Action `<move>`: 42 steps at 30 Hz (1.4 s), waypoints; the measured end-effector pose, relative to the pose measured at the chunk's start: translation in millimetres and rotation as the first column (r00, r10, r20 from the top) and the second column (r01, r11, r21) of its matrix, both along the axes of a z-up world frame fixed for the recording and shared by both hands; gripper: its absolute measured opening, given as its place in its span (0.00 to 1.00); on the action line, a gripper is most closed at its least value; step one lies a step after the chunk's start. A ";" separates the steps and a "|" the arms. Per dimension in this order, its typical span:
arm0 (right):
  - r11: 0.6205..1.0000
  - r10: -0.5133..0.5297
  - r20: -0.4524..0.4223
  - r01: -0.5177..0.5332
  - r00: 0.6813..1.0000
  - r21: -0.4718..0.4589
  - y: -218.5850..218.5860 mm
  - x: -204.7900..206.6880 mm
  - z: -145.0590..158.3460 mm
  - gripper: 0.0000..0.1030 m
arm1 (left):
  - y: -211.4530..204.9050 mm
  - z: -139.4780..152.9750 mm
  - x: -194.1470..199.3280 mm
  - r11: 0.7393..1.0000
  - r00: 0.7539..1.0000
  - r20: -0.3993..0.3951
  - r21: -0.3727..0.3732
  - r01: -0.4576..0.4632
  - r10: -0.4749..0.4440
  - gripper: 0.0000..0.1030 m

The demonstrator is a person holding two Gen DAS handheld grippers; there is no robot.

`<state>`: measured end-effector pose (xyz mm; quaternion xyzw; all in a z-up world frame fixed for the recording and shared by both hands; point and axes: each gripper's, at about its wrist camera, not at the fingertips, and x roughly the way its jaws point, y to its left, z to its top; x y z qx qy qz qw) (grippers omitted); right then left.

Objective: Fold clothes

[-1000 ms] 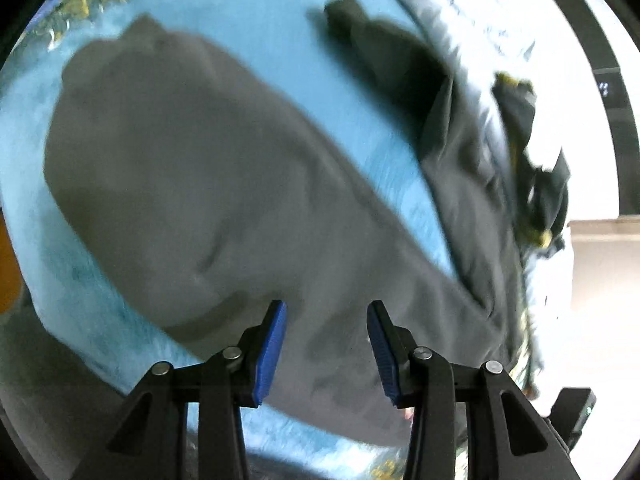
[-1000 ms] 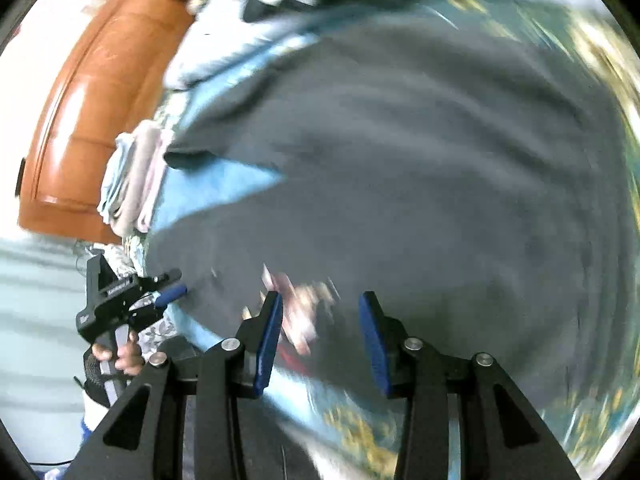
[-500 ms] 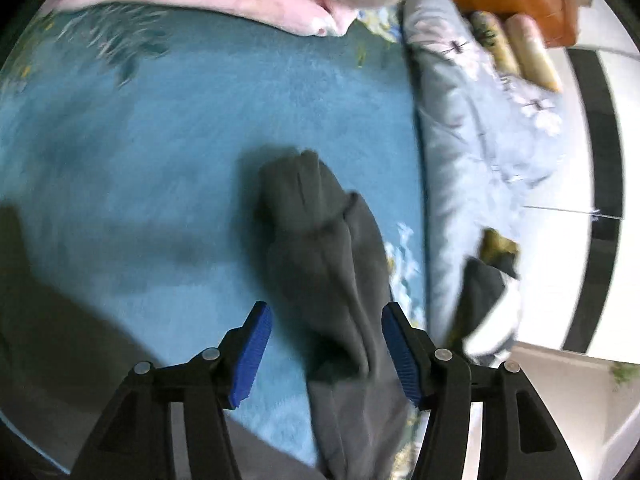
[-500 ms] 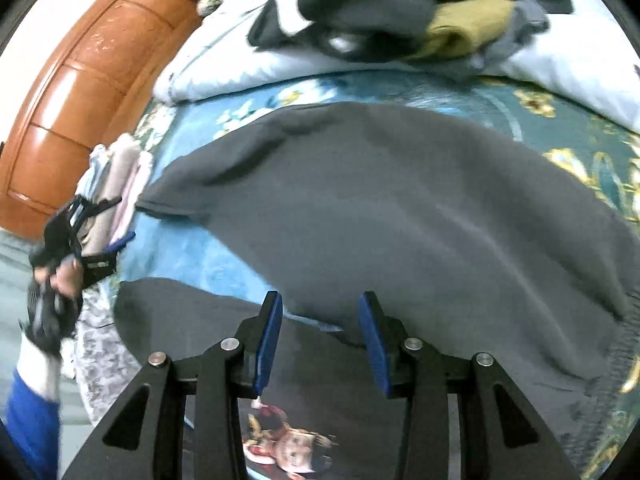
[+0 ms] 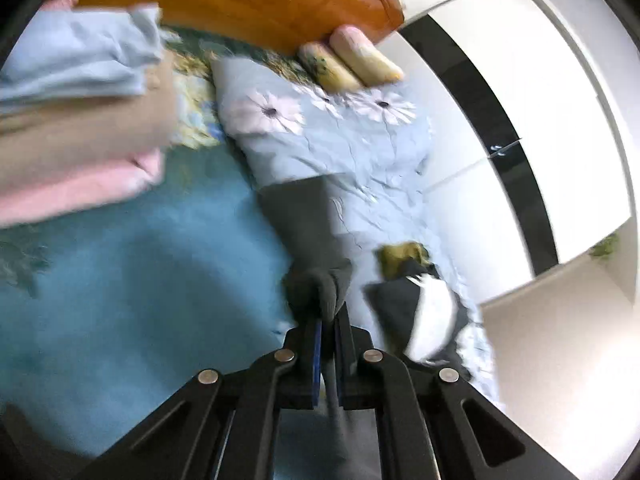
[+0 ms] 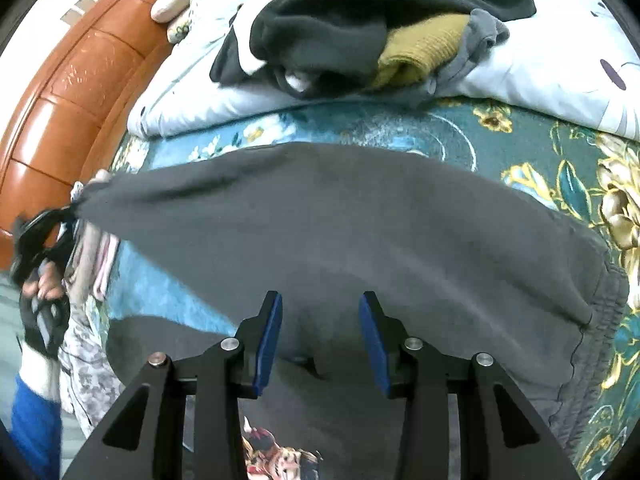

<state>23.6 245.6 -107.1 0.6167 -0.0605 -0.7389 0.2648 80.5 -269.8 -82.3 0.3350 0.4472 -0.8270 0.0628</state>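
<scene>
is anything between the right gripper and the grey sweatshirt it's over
Nothing visible. The right gripper is open directly above the grey sweatshirt, with only bare fabric showing between its fingers. The left gripper is shut on the sleeve end, off at the garment's far edge.

Sweatshirt: a plain dark grey fleece sweatshirt point(image 6: 360, 224) is seen, with a printed cartoon figure in red, cream and brown at 6 o'clock in the right wrist view.
Blanket: a teal plush blanket point(image 6: 560, 148) is patterned with gold and cream flowers.
Quilt: a pale blue cotton quilt point(image 5: 340, 140) is printed with pinkish-white daisies with dark centres.
Headboard: an orange-brown padded headboard point(image 6: 60, 92) is shown at 9 o'clock.
Pile: a heap of black, white, mustard-yellow and grey clothes point(image 6: 380, 28) is shown at 12 o'clock.
Stack: folded light blue, tan and pink garments point(image 5: 80, 128) are shown at 10 o'clock.
Gripper pads: blue pads are carried on black fingers point(image 6: 268, 340).
</scene>
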 end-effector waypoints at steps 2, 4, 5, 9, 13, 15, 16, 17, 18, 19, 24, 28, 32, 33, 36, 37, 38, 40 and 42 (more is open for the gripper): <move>1.000 0.001 0.024 -0.001 1.000 0.003 -4.6 -1.0 -7.5 0.40 | -14.3 -40.9 -1.9 0.999 0.980 0.193 0.023 -0.045 0.040 0.07; 1.000 0.003 0.052 -0.004 0.999 0.012 -10.4 -0.6 -17.1 0.40 | -25.0 -85.1 1.8 0.993 0.932 0.356 0.070 -0.091 0.061 0.07; 1.000 0.005 0.064 -0.006 0.998 0.017 -12.8 -0.3 -21.2 0.40 | -28.4 -102.0 5.0 0.990 0.910 0.409 0.086 -0.111 0.067 0.09; 1.000 -0.007 0.079 0.004 0.997 0.030 -10.3 1.2 -25.4 0.40 | -24.7 -101.1 11.1 0.993 0.924 0.378 0.079 -0.093 0.057 0.11; 0.998 -0.069 0.083 0.068 0.994 0.017 4.2 -0.8 -19.9 0.40 | -21.9 -69.4 22.1 0.997 0.949 0.315 0.072 -0.040 0.015 0.29; 0.995 -0.103 0.081 0.104 0.991 0.000 10.7 -1.5 -15.8 0.40 | -22.6 -53.6 44.6 0.995 0.963 0.269 0.078 -0.058 0.035 0.39; 0.993 -0.121 0.078 0.121 0.990 -0.006 13.5 -1.3 -13.8 0.40 | -22.9 -46.7 59.9 0.994 0.967 0.250 0.073 -0.075 0.054 0.40; 0.990 -0.143 0.069 0.143 0.987 -0.002 16.5 0.4 -12.2 0.40 | -23.7 -43.4 75.3 0.994 0.967 0.246 0.068 -0.087 0.068 0.43; 0.986 -0.166 0.060 0.165 0.984 0.007 19.2 2.0 -10.8 0.40 | -25.5 -42.8 89.4 0.994 0.965 0.253 0.064 -0.093 0.074 0.48; 0.981 -0.191 0.055 0.189 0.980 0.034 21.1 3.8 -11.1 0.40 | -27.3 -42.2 103.5 0.993 0.963 0.259 0.060 -0.099 0.081 0.51; 0.959 -0.280 0.086 0.274 0.956 0.071 28.7 20.3 -13.1 0.40 | -39.9 -34.4 178.4 0.990 0.949 0.282 -0.010 -0.143 0.140 0.79; 0.957 -0.284 0.065 0.279 0.957 0.081 28.5 40.8 -2.7 0.50 | -44.4 -43.3 210.6 0.989 0.941 0.310 0.001 -0.146 0.139 0.89; 0.960 -0.276 0.047 0.273 0.960 0.066 33.1 64.5 13.6 0.50 | -42.6 -49.7 230.9 0.988 0.932 0.331 -0.004 -0.152 0.145 0.89; 0.961 -0.274 0.038 0.272 0.961 0.058 36.0 70.0 18.4 0.50 | -41.6 -52.6 236.3 0.988 0.927 0.346 -0.012 -0.152 0.147 0.88; 0.956 -0.289 0.000 0.288 0.957 0.054 62.1 87.6 35.2 0.50 | -38.0 -66.4 251.1 0.988 0.925 0.360 0.036 -0.147 0.125 0.88; 0.952 -0.301 -0.008 0.301 0.954 0.059 72.4 91.2 38.5 0.50 | -36.2 -71.8 254.8 0.988 0.926 0.360 0.055 -0.146 0.117 0.88; 0.944 -0.321 -0.018 0.321 0.947 0.069 88.3 95.5 42.7 0.50 | -34.4 -76.5 257.2 0.987 0.924 0.364 0.062 -0.147 0.114 0.88; 0.934 -0.340 -0.020 0.340 0.940 0.112 120.1 103.4 47.5 0.50 | -31.5 -87.7 259.1 0.984 0.915 0.387 0.089 -0.157 0.111 0.88; 0.924 -0.348 -0.010 0.345 0.937 0.167 152.1 111.4 50.0 0.50 | -27.3 -97.6 259.8 0.977 0.913 0.395 0.135 -0.165 0.100 0.87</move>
